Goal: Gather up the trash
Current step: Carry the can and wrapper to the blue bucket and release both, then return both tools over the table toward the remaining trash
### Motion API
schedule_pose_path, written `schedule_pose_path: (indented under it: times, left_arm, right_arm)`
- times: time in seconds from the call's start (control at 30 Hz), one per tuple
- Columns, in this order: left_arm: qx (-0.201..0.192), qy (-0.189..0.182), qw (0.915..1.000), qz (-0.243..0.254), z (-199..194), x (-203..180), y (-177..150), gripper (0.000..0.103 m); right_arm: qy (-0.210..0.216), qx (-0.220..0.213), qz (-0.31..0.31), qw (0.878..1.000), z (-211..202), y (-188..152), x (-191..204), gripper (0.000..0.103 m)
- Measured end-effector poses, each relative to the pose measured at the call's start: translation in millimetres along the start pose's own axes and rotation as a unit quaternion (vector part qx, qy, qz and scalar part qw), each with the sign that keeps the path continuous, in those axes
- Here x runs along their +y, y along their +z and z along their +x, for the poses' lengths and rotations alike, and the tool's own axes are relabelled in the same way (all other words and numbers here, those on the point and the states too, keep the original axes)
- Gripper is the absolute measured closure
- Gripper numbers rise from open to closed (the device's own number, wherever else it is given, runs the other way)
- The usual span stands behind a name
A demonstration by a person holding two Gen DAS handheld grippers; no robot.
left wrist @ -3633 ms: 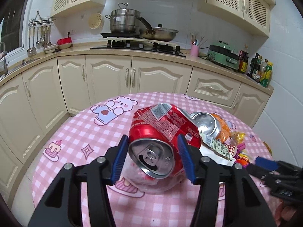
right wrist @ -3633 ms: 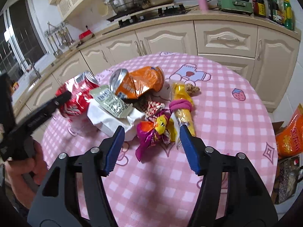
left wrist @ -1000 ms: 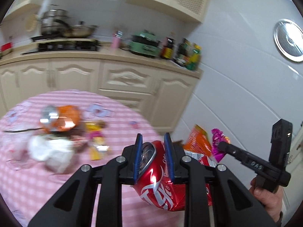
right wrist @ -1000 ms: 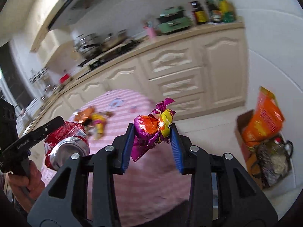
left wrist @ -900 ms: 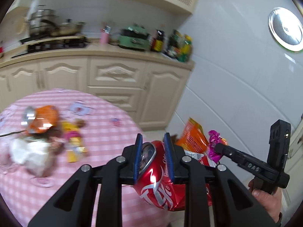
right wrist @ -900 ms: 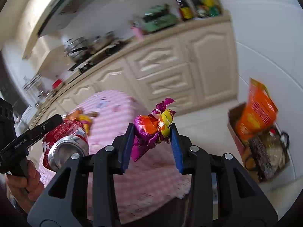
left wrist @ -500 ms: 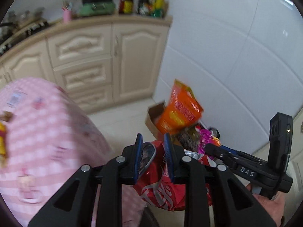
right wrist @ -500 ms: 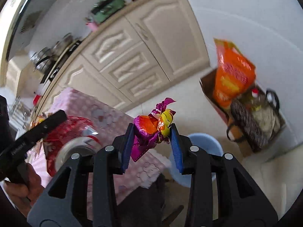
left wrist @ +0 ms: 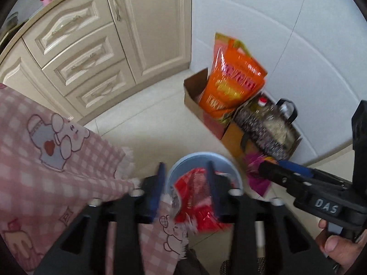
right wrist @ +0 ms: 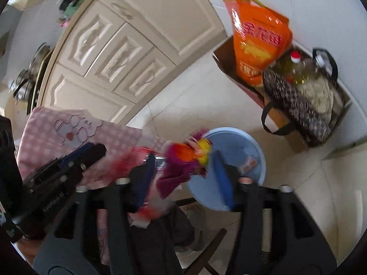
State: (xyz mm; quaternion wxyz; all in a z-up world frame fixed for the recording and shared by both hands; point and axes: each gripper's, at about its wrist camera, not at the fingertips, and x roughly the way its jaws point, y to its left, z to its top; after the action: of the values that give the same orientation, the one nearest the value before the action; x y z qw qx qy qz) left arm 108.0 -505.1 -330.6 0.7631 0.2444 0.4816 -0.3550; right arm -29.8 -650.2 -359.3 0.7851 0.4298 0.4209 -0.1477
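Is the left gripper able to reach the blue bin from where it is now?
Probably yes. The left gripper hangs right above the blue bin, jaws spread around the blurred red can. Only the can lies between; the tablecloth edge stays to the side.

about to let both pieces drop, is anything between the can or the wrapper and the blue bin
Nothing visible blocks either. The red can sits between the left gripper's spread jaws directly over the blue bin. The wrapper, in the right gripper, hangs near the bin's rim beside the tablecloth edge.
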Motion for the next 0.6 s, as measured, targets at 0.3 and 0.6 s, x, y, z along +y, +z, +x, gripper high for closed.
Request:
schedule_pose_path:
  times: [0.3,0.6]
  left_arm:
    - [-0.031,0.026,0.9991,-0.015,-22.6,4.8,-5.0,0.019]
    - [-0.074,0.018,0.9967,-0.027,-70.4,7.6,-11.5,0.016]
  right_arm:
    - [-0.023,-0.015,0.027,0.999,-8.4,-5.1,-11.8,0.007]
    - [-0.033,-0.046,0.001,0.998,-41.2,-3.5,14.8,0.006]
